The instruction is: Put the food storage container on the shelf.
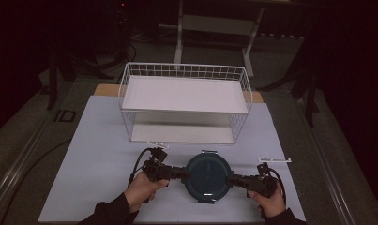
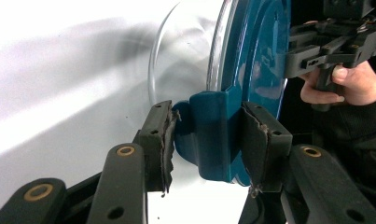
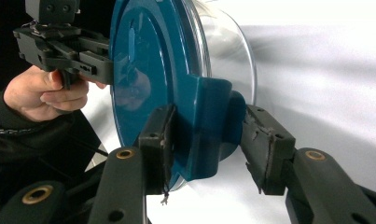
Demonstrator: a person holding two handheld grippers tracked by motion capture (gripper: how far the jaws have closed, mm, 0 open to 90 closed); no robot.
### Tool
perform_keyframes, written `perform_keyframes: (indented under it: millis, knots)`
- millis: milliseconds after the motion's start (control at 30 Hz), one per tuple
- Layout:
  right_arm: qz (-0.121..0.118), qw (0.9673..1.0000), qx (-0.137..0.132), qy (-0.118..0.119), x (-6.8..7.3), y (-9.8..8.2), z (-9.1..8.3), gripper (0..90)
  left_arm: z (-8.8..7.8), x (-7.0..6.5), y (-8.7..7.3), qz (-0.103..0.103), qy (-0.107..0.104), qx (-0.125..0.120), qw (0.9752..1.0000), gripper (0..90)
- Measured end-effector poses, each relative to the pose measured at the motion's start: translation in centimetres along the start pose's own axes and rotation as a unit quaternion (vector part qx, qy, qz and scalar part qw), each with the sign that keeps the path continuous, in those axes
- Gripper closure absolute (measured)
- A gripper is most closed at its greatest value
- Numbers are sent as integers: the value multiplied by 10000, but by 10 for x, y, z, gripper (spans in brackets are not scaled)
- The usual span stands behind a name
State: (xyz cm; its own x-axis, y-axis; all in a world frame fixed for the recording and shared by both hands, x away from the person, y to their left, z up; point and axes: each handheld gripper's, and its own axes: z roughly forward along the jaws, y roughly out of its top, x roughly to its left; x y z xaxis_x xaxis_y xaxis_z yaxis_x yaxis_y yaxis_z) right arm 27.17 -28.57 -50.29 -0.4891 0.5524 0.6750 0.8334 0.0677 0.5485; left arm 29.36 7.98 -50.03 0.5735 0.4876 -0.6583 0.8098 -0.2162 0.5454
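Two-sided hold logged on a round container [image 1: 207, 177] with a dark blue lid [image 1: 207, 168]. Found it flat on the white tabletop [image 1: 102, 154], lid up, near the front edge and between the hands. Placed it just in front of the white wire basket [image 1: 184, 70], apart from it, with the basket's shelf board [image 1: 184, 93] well behind.

Noted left claw [image 1: 185, 174] coming in level from the left, gripped in the left hand [image 1: 142, 187]. Saw it in the left gripper view clamped at mid width on the blue latch tab [image 2: 213, 130], with both pads [image 2: 164, 140] pressed against the tab's sides. Spotted the clear bowl [image 2: 185, 70] under the lid, resting on the tabletop.

Noted right claw [image 1: 230, 180] coming in level from the opposite side, gripped in the right hand [image 1: 268, 201]. Saw it in the right gripper view closed to about the same width on the opposite latch tab [image 3: 209, 126]. Marked one pad [image 3: 160, 140] flat against the tab, the other pad [image 3: 265, 140] touching only at its upper corner.

Caught each claw facing the other across the lid in both gripper views. Could not tell whether the latches were snapped down or loose.
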Motion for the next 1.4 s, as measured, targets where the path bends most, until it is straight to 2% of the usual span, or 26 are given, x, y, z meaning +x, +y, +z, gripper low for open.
perform_keyframes:
  millis: [33,67,200,300,400,633,733,867,1100,1400]
  knots:
    - [47,10000,-6,38,-1,0,0,557,0,0,-3,-13,-40,-58,10000,564]
    - [63,9999,18,79,-2,0,0,559,1,-1,-5,30,9,-69,10000,559]
    - [61,10000,1,44,1,0,1,563,1,0,-7,-32,2,-105,9999,555]
    - [67,10000,-9,-6,4,0,1,564,0,-2,-8,-30,80,-112,9999,556]
    - [-6,10000,-13,-77,8,0,1,564,-2,-2,-11,-31,84,-162,9998,556]
    - [-83,10000,11,-31,9,3,1,565,-3,-4,-15,37,67,-196,9998,557]
    - [-272,9996,-78,48,12,8,1,566,-13,-9,-12,285,123,-336,9990,558]
    - [-486,9986,-160,109,19,16,3,566,-24,-13,-6,451,223,-468,9976,558]
    - [-847,9961,-219,63,31,36,8,565,-40,-12,1,564,315,-712,9954,559]
    - [-1061,9941,-225,33,38,60,25,564,-57,-3,11,615,525,-894,9927,559]
